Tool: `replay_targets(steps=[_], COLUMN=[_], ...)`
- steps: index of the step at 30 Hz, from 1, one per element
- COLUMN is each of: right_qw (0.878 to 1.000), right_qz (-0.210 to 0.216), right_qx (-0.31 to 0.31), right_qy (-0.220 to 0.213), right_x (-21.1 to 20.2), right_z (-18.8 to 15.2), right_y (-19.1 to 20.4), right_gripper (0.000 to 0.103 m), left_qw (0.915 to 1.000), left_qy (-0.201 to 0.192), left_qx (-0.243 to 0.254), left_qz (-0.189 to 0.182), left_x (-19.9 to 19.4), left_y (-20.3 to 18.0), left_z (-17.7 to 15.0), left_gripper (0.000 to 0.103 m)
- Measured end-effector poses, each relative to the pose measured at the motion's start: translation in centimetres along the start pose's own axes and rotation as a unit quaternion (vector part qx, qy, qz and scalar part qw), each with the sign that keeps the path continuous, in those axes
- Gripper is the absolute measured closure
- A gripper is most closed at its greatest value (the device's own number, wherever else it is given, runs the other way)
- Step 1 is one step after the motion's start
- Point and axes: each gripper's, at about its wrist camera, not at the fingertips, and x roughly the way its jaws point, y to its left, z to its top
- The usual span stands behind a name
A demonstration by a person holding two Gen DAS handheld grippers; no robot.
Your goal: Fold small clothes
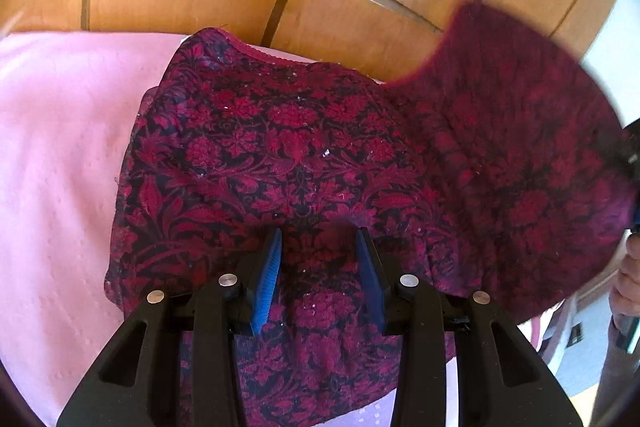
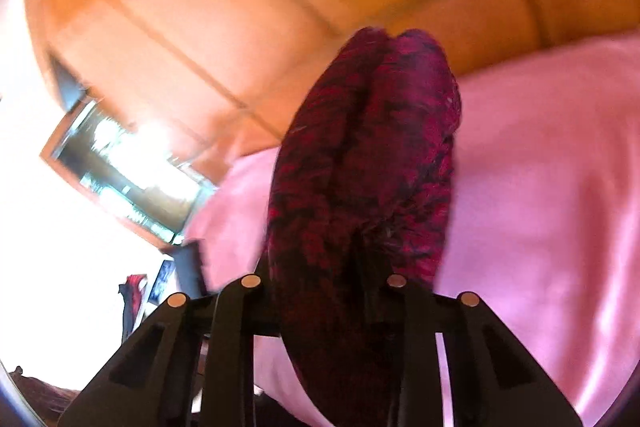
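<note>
Wooden panelling with dark seams fills the background behind a pink blanket (image 1: pixel 60 155) that covers the work surface. On that blanket lies a small garment (image 1: pixel 280 147) in a dark red and black floral print. In the left wrist view, bare blanket stretches away to the left of the left gripper (image 1: pixel 318 243). The garment's near part lies directly between and beneath the blue pads, and its body spreads ahead of the tips. The jaws stand part-way apart; whether the pads press the cloth cannot be told. To the right of this gripper, one flap of the garment is lifted off the blanket, blurred, up toward the panelling. A hand (image 1: pixel 628 279) shows at the far right edge.

In the right wrist view, a framed window stands left of the right gripper (image 2: pixel 362 259). Its jaws are clamped on a bunched fold of the garment, which rises straight ahead of the tips. Pink blanket lies to the right.
</note>
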Motion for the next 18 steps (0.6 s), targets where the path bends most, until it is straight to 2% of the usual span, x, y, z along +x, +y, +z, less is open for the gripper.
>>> replay_targets(steps=[3,5,11,15,18], right_qw=[0.999,0.998,0.991,0.978,0.962], right_qz=[0.014,0.014,-0.030,-0.077,-0.113], right_qx=[-0.042,-0.052,-0.092,-0.163,-0.228], right_qy=[0.010,0.025,0.088,0.110,0.101], right_x=[3.7,6.7,14.9,18.9,20.1], right_z=[0.7,0.7,-2.3,-5.6,-8.3], right_y=[4.9,6.8,9.9,12.2,13.6], right_gripper=[0.082,0.082,0.082,0.081,0.080], left_qw=[0.9994,0.9956,0.9832,0.9758,0.9739], left_qy=[-0.013,-0.029,-0.075,-0.088,-0.091], left_qx=[-0.025,-0.073,-0.145,-0.163,-0.159], left_qz=[-0.018,-0.052,-0.082,-0.116,-0.134], left_x=[-1.0,-2.7,-8.6,-10.7,-11.2], left_y=[1.2,3.3,9.7,11.8,11.9], left_z=[0.2,0.2,-1.0,-0.8,-0.2], left_gripper=[0.066,0.066,0.066,0.066,0.066])
